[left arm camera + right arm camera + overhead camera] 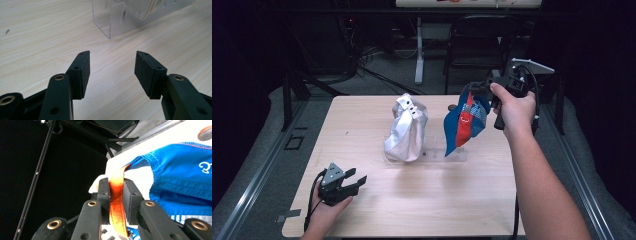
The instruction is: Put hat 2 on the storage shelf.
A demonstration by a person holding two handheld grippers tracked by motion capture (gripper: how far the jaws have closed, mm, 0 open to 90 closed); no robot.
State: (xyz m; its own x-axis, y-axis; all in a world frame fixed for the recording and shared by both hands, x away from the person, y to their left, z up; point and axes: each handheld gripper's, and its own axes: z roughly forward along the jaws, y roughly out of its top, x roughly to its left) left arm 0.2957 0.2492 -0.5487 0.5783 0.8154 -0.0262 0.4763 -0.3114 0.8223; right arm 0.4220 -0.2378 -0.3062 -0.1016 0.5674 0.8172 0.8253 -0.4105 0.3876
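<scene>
Left gripper (357,181): near desk (377,210) corner, jaws released, nothing between them; its own view adds a clear stand (110,22) just ahead. White bag (406,131): mid-desk, on the stand. Blue bag (466,122): hanging above the desk's right side. Right gripper (116,192): jaws clenched on the orange strap (116,202), seen close up. Pale wood desk; dark room, chair (479,42) and cables behind.
</scene>
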